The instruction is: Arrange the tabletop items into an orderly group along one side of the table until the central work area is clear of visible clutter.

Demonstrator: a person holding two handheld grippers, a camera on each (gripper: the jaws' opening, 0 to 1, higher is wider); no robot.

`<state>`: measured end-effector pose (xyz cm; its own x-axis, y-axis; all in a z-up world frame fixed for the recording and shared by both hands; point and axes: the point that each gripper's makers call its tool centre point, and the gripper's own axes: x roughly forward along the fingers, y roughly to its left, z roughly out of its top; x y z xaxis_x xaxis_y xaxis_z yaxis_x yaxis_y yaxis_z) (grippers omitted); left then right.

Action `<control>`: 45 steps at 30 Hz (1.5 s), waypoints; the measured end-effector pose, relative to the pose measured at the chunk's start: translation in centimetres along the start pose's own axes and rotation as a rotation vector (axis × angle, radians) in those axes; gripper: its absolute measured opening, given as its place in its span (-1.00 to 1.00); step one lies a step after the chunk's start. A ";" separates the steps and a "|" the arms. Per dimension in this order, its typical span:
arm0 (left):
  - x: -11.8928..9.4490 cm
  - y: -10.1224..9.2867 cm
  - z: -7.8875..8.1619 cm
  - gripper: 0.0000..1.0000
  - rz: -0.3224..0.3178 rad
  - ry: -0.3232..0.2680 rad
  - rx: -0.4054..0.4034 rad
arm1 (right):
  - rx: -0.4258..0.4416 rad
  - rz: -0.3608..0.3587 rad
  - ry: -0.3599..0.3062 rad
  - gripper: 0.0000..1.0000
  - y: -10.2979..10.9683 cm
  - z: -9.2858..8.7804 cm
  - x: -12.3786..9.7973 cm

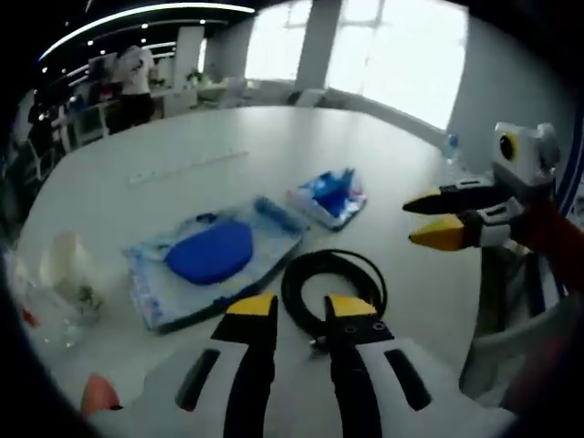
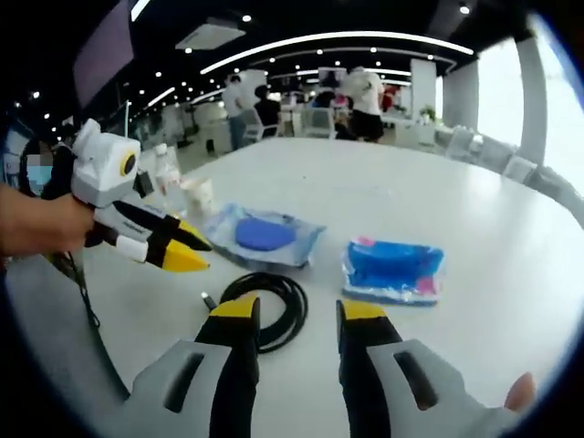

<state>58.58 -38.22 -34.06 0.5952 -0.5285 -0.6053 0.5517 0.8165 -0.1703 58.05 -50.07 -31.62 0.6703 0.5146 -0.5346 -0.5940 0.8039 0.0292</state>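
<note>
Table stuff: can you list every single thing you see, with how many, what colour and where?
Table: one, white, under everything.
Cable: one, black, coiled, nearest the grippers.
Pouch: one, dark blue, inside a clear bag in the middle.
Packet: one, blue and white with pink bits, beside the pouch's bag.
Cup: one, white, at the table edge.
Bottle: one, clear, beyond the cup.
Chairs: several, white, around the table.
People: a few, far back in the room.
Left gripper: yellow-tipped, open, over the cable.
Right gripper: yellow-tipped, open, near the cable.
</note>
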 end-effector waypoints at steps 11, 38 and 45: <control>2.4 0.6 -1.0 -0.64 0.010 0.066 -0.002 | -0.022 0.045 0.104 -0.41 0.9 -2.0 4.0; 5.0 -0.2 -2.8 -0.87 0.004 0.151 -0.026 | -0.048 0.039 0.261 -0.72 0.7 -4.8 6.7; 5.0 -0.1 -2.7 -0.90 0.026 0.150 -0.045 | -0.001 0.032 0.253 -0.83 0.3 -4.5 6.6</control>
<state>59.93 -40.34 -39.19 0.5135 -0.4692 -0.7184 0.5087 0.8407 -0.1855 60.23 -47.78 -38.97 0.5184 0.4489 -0.7279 -0.6140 0.7878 0.0486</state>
